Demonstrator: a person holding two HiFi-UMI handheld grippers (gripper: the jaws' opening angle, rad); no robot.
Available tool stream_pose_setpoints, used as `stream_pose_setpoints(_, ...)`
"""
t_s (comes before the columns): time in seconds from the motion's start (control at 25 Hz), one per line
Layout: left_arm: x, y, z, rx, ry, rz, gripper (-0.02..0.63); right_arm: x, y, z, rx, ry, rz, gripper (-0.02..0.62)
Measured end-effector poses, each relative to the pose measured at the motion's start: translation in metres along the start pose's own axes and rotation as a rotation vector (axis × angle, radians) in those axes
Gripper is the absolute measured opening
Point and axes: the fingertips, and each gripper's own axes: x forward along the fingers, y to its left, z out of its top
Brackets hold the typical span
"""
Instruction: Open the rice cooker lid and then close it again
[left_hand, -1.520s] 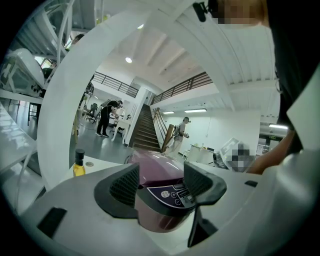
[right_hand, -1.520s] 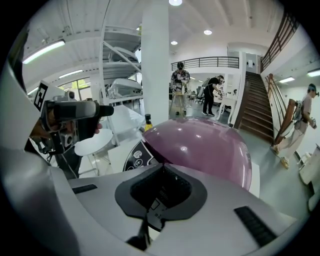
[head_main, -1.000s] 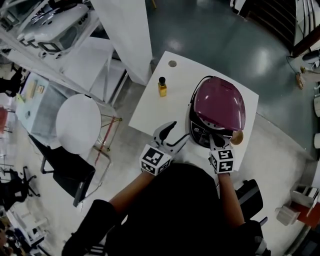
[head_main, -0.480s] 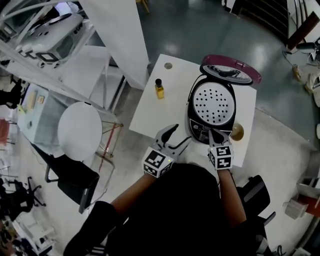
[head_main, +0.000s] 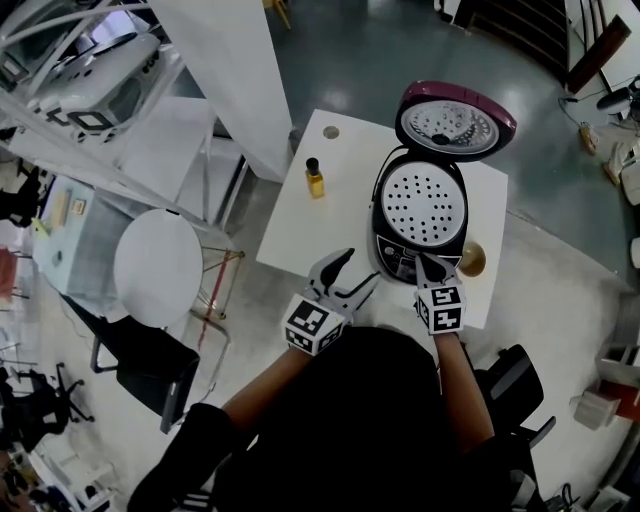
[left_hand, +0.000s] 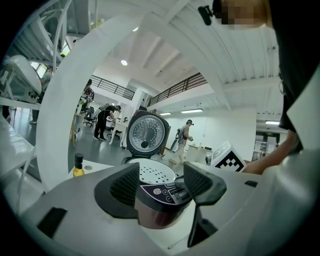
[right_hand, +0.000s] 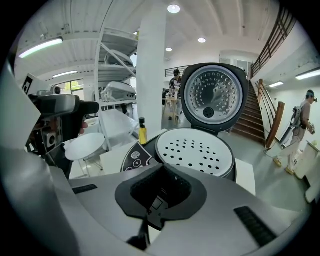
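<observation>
The rice cooker (head_main: 420, 205) stands on the white table (head_main: 300, 230) with its magenta lid (head_main: 456, 120) swung up and back, so the perforated inner plate (right_hand: 195, 150) is bare. My right gripper (head_main: 430, 268) is shut and empty, its tips at the cooker's front edge by the control panel (head_main: 398, 264). In the right gripper view the shut right gripper (right_hand: 159, 200) points at the upright lid (right_hand: 214, 97). My left gripper (head_main: 352, 276) hangs open just left of the cooker's front. In the left gripper view the control panel (left_hand: 162, 190) shows beyond the open left gripper (left_hand: 160, 186).
A small yellow bottle (head_main: 314, 178) stands on the table left of the cooker. A brown round cup (head_main: 472, 260) sits at the cooker's right front. A white pillar (head_main: 240, 70), a round white stool (head_main: 157, 270) and a black chair (head_main: 150, 350) lie left of the table.
The lid went from closed flat on the cooker to partly raised, then fully upright at the back. Both grippers stayed about where they were.
</observation>
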Motion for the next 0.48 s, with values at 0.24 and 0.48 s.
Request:
stream_pose_setpoints(0.24, 0.003, -0.008, 0.002, -0.002, -0.004, -0.04, 0.257, -0.002, -0.002, 0.005, 0.061, -0.043, 0.005, 0.0)
stream_pose_setpoints(0.48, 0.012, -0.001, 0.035, 0.015, -0.036, -0.074, 0.256, -0.021, 0.005, 0.013, 0.113, -0.115, -0.026, 0.0)
